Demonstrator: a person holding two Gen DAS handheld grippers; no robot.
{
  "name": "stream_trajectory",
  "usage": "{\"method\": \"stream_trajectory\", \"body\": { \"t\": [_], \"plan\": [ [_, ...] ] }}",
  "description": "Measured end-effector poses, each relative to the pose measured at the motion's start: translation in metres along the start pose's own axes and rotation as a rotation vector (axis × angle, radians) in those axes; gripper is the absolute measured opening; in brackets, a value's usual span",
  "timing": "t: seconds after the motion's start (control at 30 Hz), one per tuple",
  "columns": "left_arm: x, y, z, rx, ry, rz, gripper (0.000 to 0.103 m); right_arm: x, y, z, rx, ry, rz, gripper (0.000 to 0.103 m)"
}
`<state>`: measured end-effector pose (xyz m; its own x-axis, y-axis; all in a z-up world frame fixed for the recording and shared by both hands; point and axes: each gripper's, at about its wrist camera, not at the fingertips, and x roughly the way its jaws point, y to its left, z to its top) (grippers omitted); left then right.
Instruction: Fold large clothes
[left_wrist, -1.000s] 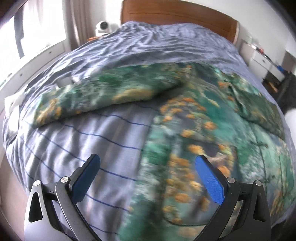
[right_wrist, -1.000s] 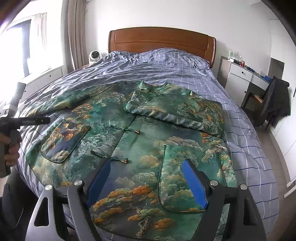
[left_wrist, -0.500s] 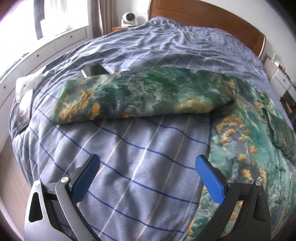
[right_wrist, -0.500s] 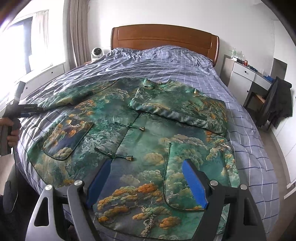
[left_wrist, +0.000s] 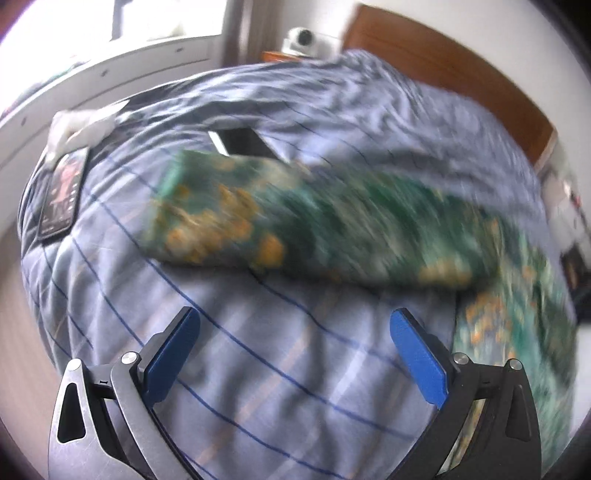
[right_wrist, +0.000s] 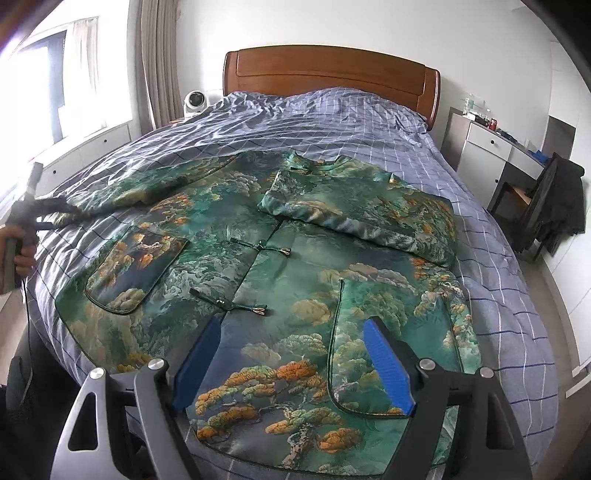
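Your left tool (left_wrist: 293, 350) hangs released over bare duvet (left_wrist: 280, 373), just short of the jacket's outstretched sleeve (left_wrist: 295, 225) at mid-frame. Your right tool (right_wrist: 291, 354), also released and holding nothing, hovers above the green brocade jacket (right_wrist: 280, 280) spread across the bed, its other sleeve (right_wrist: 354, 214) folded over the chest.

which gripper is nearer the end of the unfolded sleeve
Left. The left gripper hangs open over the duvet just short of the unfolded sleeve. The right gripper hangs open over the jacket's hem, far from it.
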<state>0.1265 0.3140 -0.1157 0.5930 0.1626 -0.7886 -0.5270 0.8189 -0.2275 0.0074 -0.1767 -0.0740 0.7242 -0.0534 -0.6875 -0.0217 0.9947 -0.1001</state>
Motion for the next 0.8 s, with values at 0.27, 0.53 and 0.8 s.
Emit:
{"method": "stream_trajectory", "body": {
  "t": [0.27,0.53,0.8],
  "plan": [
    [0.052,0.071,0.054,-0.188,0.03,0.151,0.102,-0.002,0.009,-0.002,-0.029,0.001,0.013,0.082],
    [0.078,0.063,0.05,-0.166,0.073,0.215,0.028,-0.002,0.021,-0.001,-0.058,0.018,0.029,0.082],
    [0.009,0.026,0.068,-0.021,-0.07,0.207,0.008,-0.002,0.027,-0.003,-0.064,0.008,0.046,0.082]
  ]
}}
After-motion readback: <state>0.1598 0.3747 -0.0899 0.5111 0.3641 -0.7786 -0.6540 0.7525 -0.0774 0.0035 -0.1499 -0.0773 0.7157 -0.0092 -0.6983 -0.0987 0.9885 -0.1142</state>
